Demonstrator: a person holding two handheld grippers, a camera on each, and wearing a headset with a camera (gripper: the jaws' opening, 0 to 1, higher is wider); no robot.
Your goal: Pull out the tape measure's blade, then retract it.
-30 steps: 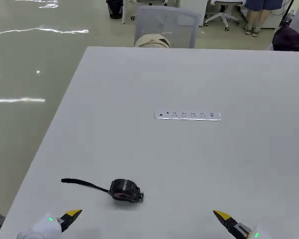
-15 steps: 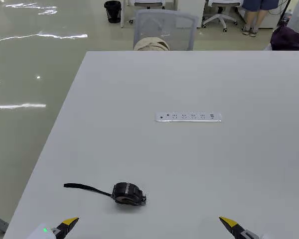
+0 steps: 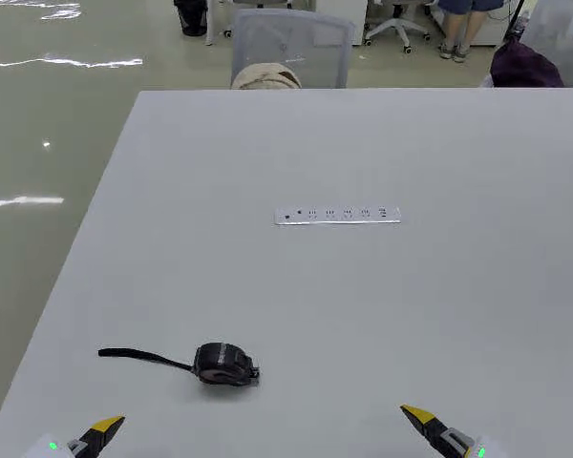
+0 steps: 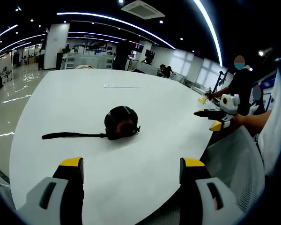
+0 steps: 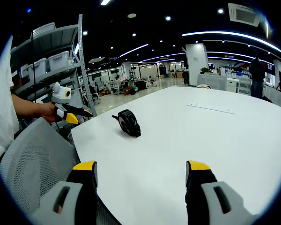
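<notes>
In the head view, one tape measure (image 3: 224,364) lies on the white bench (image 3: 382,305), near the near left corner and a little in from the near edge. Its one black strap (image 3: 138,357) trails toward the left edge. One power strip (image 3: 336,216) lies mid-bench, well apart from it. One chair (image 3: 291,38) stands at the far edge. Two yellow-tipped claws poke in at the near edge: the left gripper (image 3: 100,429) and the right gripper (image 3: 422,420), both clear of the tape measure.

In the left gripper view, that claw's two jaws stand wide apart with nothing between them. The tape measure (image 4: 122,123) lies ahead of them, and the right gripper (image 4: 214,119) comes in from the right.

In the right gripper view, its two jaws are likewise spread and empty. The tape measure (image 5: 129,123) lies ahead and to the left, near the bench's edge, and a hand (image 5: 49,111) holds the left gripper (image 5: 77,115) beyond that edge.
</notes>
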